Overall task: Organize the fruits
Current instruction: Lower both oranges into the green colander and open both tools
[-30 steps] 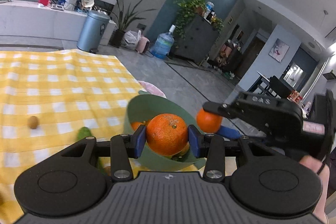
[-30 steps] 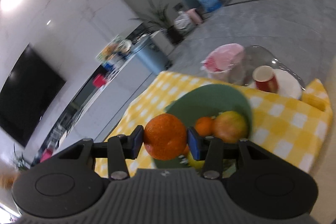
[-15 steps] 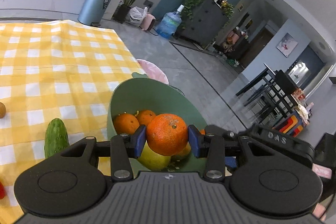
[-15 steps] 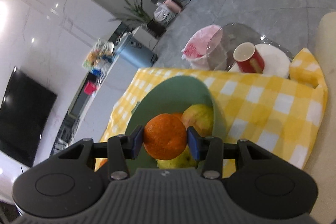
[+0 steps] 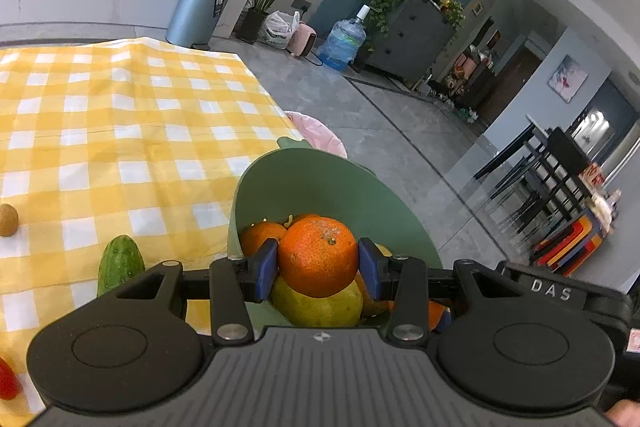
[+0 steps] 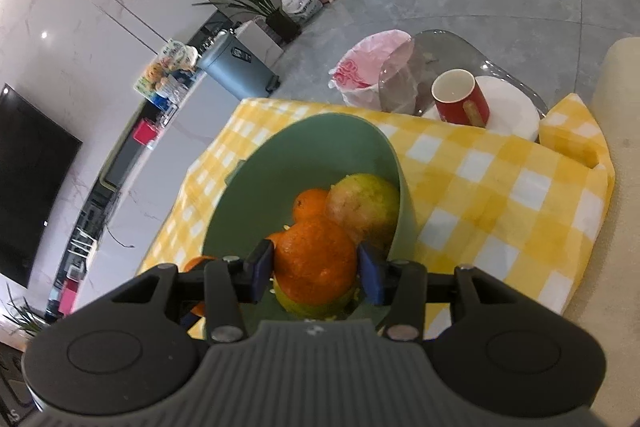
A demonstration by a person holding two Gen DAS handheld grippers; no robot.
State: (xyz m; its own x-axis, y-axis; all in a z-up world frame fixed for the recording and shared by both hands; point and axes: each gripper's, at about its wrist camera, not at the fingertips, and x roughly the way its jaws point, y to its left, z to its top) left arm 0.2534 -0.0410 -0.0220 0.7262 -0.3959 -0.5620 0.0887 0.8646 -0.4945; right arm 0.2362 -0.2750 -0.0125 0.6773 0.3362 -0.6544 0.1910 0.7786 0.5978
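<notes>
We see both grippers over the green bowl (image 5: 340, 183): the left gripper (image 5: 318, 269) clamps a mandarin (image 5: 318, 257), the right gripper (image 6: 316, 271) clamps another orange (image 6: 314, 265), each above the fruit already inside. The bowl stands at the edge of a yellow checked tablecloth (image 5: 120, 123), where a cucumber (image 5: 120, 263) and a kiwi (image 5: 8, 219) lie. Beyond are grey floor tiles, a steel bin (image 5: 200, 7) and a water jug (image 5: 343, 43).

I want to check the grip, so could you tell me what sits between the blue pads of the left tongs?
An orange, squeezed between the pads and held over the green bowl, in the left wrist view.
</notes>
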